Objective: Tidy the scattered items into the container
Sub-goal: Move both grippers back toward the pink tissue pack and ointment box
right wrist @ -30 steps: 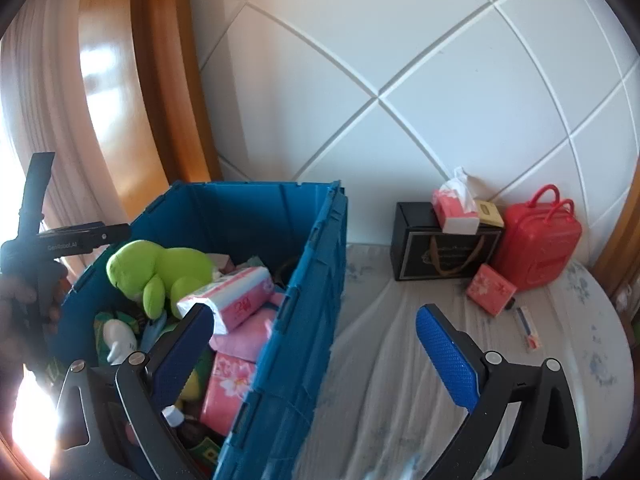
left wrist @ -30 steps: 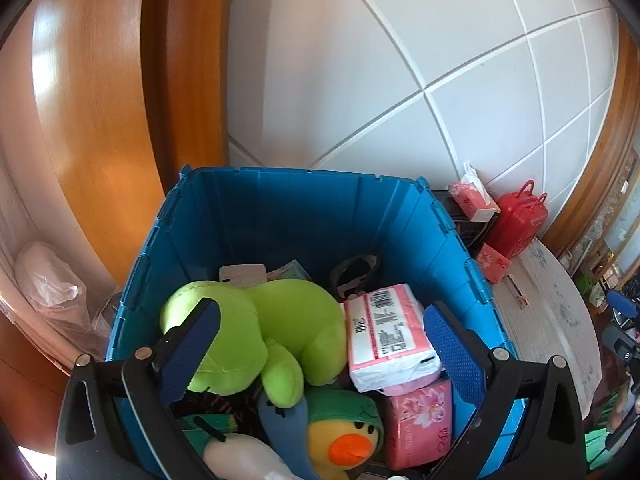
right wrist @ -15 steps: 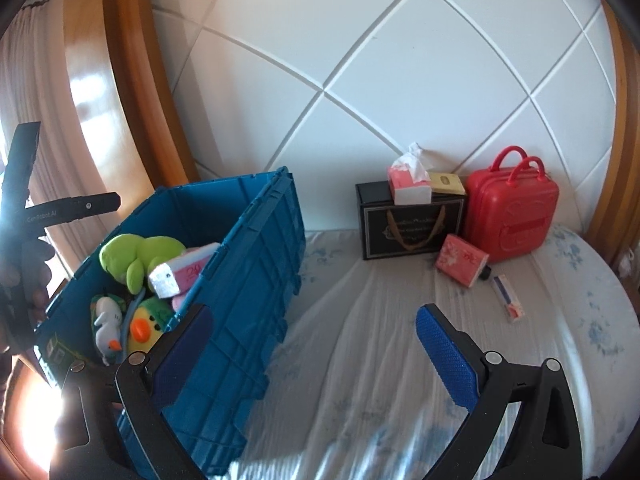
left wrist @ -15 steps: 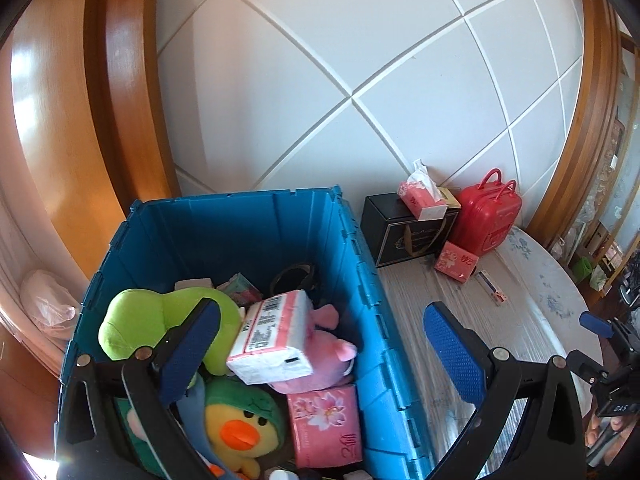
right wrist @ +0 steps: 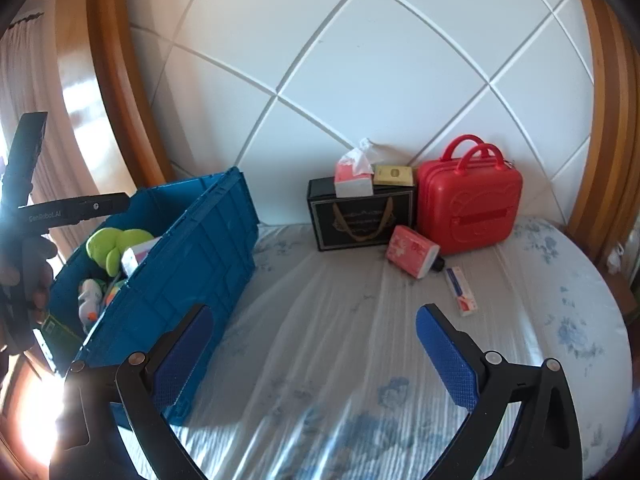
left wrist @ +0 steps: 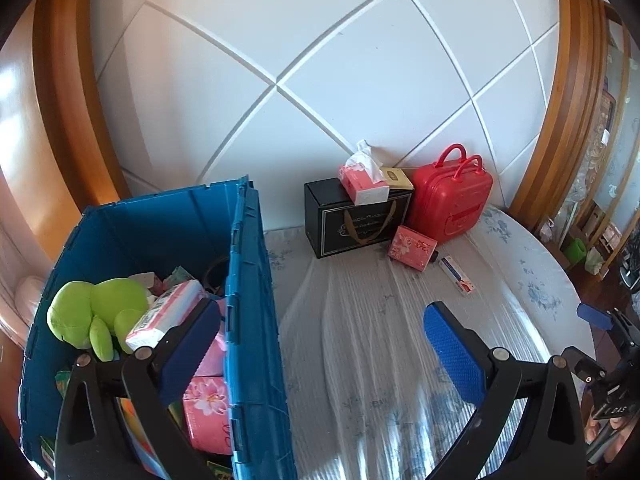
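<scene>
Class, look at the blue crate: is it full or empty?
Partly full. The blue crate holds a green plush toy, tissue packs and other toys, but its upper walls show bare.

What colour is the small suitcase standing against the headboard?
Red. The suitcase, handles included, shows best in the right wrist view.
</scene>
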Motion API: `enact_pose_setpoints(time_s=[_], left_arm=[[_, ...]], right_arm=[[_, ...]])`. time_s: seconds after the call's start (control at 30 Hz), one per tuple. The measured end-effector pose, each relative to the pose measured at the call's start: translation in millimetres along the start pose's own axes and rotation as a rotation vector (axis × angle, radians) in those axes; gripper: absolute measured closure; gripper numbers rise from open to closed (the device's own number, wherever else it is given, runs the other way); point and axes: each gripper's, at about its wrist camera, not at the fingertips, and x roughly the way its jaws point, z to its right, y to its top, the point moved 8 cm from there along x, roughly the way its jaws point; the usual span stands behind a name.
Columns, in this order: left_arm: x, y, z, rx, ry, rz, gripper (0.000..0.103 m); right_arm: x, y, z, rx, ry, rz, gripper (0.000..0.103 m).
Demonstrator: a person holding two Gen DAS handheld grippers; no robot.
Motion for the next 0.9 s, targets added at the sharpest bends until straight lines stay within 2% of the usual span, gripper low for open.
enact_pose_setpoints(time_s=[0.23, 0.47, 0.6, 0.77, 0.9], left_arm=[[20.0, 1.2, 58.8, 0.027, -0.011, -0.022, 0.0], [61.9, -2.2, 120.6, 0.072, -0.041, -0.069, 0.0], [112.2, -10.3, 151.3, 0.076, -0.062, -0.132, 0.0], [187.7, -19.7, 177.0, 0.104, -0.027, -0.17, 0.0], [253.5, -25.6, 187.9, 0.076, 0.008, -0.203, 0.0]], right_arm=[[-12.2, -1.2, 53.9, 0.018, -0.019, 0.003, 0.0], [-6.8, -7.7, 116.6, 0.06, -0.068, -0.021, 0.0], [12.7, -16.2, 160.1, 0.074, -0.091, -0.044, 0.0], [53.5, -32.2, 215.0, 0.079, -0.132, -0.075, 0.0], [105.3, -49.3, 253.0, 0.061, -0.156, -0.115, 0.0]])
